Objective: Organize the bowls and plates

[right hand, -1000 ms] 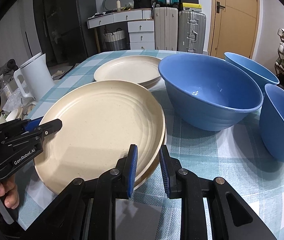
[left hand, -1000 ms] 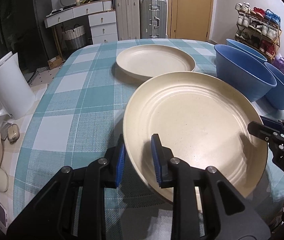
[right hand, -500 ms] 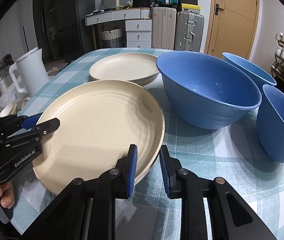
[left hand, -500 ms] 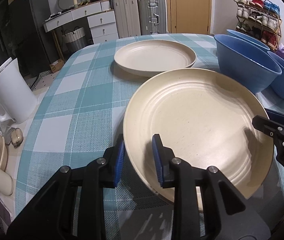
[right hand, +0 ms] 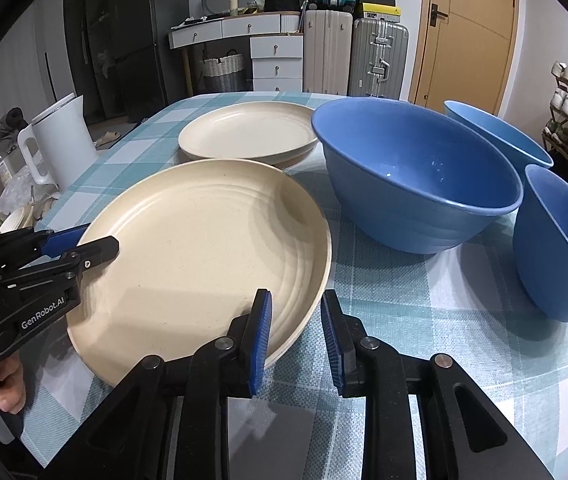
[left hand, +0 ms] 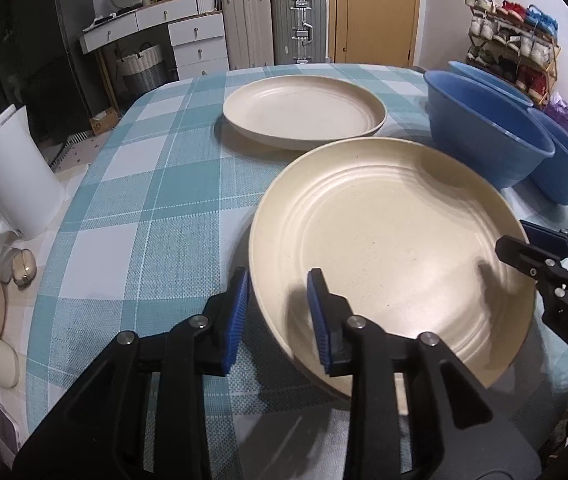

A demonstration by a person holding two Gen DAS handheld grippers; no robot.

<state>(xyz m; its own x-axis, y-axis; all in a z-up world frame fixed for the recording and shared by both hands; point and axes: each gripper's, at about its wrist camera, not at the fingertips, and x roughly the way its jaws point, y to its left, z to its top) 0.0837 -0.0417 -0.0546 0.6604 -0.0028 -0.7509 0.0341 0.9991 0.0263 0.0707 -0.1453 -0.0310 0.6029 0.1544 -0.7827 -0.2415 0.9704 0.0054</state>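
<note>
Checked cloth [left hand: 139, 184] carries two cream plate piles, near [left hand: 388, 232] and far [left hand: 304, 112], with three blue bowls [right hand: 416, 168] unstacked beside them. Left gripper [left hand: 277, 316] and right gripper [right hand: 296, 332] straddle the near plate's rim, jaws opening, pads clear of it. Merging piles and nesting bowls likely remain.

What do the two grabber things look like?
Both are black plastic with blue ribbed pads on the fingertips and round silver rivets. The left gripper shows white letters "GenRobot.AI" on its side in the right wrist view; the right gripper shows "DAS" in the left wrist view. No sleeves show.
</note>
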